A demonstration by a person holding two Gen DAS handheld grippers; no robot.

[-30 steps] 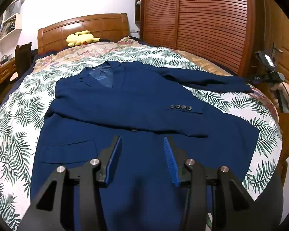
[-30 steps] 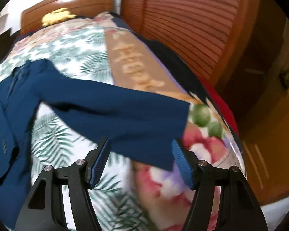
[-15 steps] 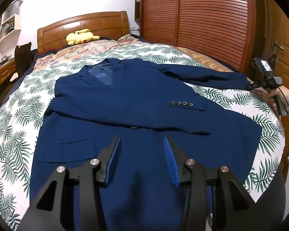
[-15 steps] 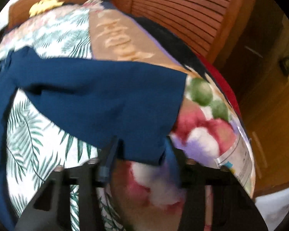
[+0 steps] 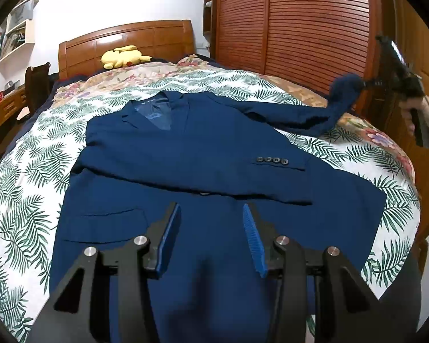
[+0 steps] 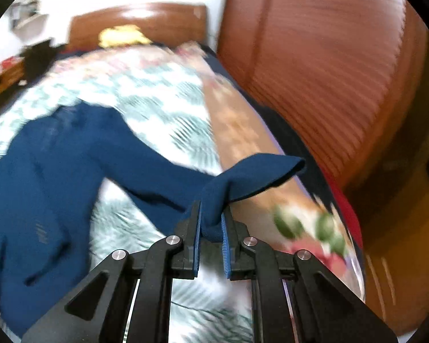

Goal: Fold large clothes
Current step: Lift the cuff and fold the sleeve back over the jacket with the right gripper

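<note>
My landmark is the navy jacket (image 5: 203, 171), spread front-up on the bed (image 5: 28, 177), collar toward the headboard (image 5: 123, 40).

Left claw (image 5: 211, 237): I have it hanging over the jacket's lower front, near the hem, pointing up the garment toward the collar. Its blue pads (image 5: 170, 237) stand apart with only flat cloth seen between them, nothing gripped. The jacket's flap pocket (image 5: 103, 223) lies just off the claw's left finger. One sleeve is folded across the jacket's chest, its cuff buttons (image 5: 271, 160) beyond the claw and to its right.

Right claw (image 6: 210, 228): its jaws are closing, and the end of the jacket's other sleeve (image 6: 243, 177) is bunched between the pads (image 6: 196, 228), which already press on the cloth. The cuff opening flares out past the fingertips to the right. From the left wrist view, I see that sleeve (image 5: 300, 114) run out from the jacket's shoulder toward the wardrobe side of the bed, then rise off the bedspread at its end, where the right claw (image 5: 369, 84) has it pinched, held up by a hand (image 5: 414, 114) at the frame's edge.

The right wrist view is heavily blurred; the jacket body (image 6: 28, 185) shows as a dark blue mass to the claw's left, with leaf-print bedspread between body and lifted sleeve.

A yellow plush toy (image 5: 123, 57) lies beyond the jacket's collar, against the headboard. The slatted wardrobe (image 5: 294, 28) stands past the outstretched sleeve.
</note>
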